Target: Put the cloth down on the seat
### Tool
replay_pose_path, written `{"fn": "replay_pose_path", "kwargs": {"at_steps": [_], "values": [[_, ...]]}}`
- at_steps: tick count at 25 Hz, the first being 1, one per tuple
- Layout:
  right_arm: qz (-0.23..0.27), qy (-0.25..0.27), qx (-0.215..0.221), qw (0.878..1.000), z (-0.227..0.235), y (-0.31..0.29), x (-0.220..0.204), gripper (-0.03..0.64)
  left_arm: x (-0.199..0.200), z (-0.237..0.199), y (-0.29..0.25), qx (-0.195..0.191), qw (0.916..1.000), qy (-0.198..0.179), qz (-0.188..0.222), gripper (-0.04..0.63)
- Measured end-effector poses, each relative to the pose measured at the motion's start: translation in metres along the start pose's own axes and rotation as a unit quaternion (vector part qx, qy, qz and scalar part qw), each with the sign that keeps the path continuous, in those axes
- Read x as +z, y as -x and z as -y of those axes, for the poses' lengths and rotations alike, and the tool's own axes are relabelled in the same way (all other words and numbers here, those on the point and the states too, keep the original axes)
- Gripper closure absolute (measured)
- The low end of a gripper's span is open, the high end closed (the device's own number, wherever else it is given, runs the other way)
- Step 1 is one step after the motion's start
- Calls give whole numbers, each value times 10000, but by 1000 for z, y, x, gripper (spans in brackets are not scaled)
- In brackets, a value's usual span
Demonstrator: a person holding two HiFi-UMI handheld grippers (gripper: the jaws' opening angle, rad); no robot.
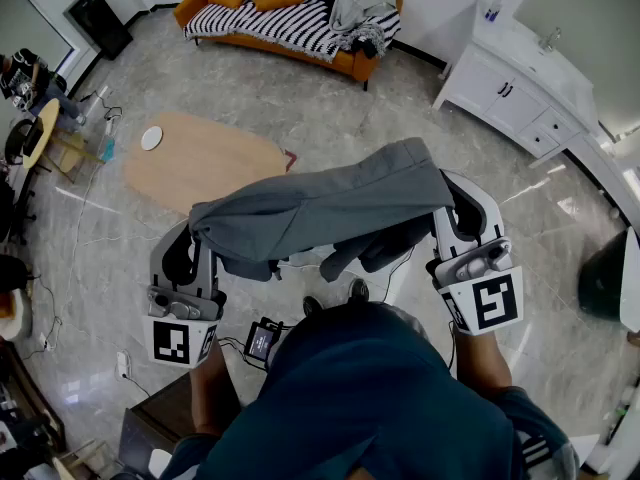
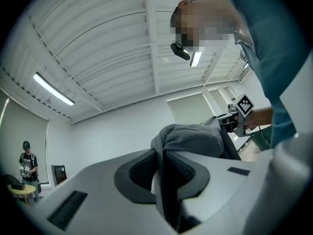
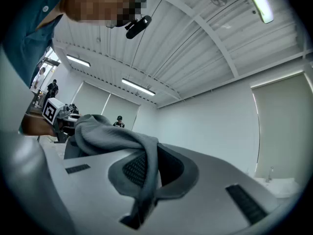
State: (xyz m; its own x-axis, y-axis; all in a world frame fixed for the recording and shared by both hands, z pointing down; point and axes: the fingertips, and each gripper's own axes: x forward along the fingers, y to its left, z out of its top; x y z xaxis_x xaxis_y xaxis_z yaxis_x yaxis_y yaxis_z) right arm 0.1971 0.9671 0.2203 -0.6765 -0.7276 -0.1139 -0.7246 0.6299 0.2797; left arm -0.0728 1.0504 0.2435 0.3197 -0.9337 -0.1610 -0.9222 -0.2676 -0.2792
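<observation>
Over the floor (image 1: 400, 108), well apart from the sofa (image 1: 345, 61), grey cloth (image 1: 320, 203) hangs betw. left tongs (image 2: 160, 168) & right tongs (image 3: 146, 168), each pinching an end; set-down on seat not yet done.

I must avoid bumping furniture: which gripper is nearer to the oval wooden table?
Left. The left gripper sits just below the oval wooden table in the head view; the right gripper is farther off to its right, across the grey cloth.
</observation>
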Motion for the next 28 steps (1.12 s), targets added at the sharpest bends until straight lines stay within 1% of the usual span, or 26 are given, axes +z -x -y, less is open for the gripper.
{"fn": "replay_pose_path", "kwargs": {"at_steps": [9,14,17,22,25,28], "values": [[-51,37,64,10000,-7,-3,-6,597,-11,-3,4,101,9999,90,-25,551],[-170,41,37,9998,-18,-5,-14,597,-21,-6,6,109,9998,144,-81,551],[-248,93,-60,9996,-20,-5,-20,597,-25,-8,3,98,9998,107,-109,551],[-391,211,-368,9983,-24,-6,-34,597,-29,-10,-1,15,10000,-1,-45,551],[-522,220,-504,9971,-25,-16,-41,597,-30,-19,-9,-72,10000,30,34,551],[-637,357,-564,9957,-25,-22,-44,597,-30,-21,-22,-181,9997,75,110,551]]}}
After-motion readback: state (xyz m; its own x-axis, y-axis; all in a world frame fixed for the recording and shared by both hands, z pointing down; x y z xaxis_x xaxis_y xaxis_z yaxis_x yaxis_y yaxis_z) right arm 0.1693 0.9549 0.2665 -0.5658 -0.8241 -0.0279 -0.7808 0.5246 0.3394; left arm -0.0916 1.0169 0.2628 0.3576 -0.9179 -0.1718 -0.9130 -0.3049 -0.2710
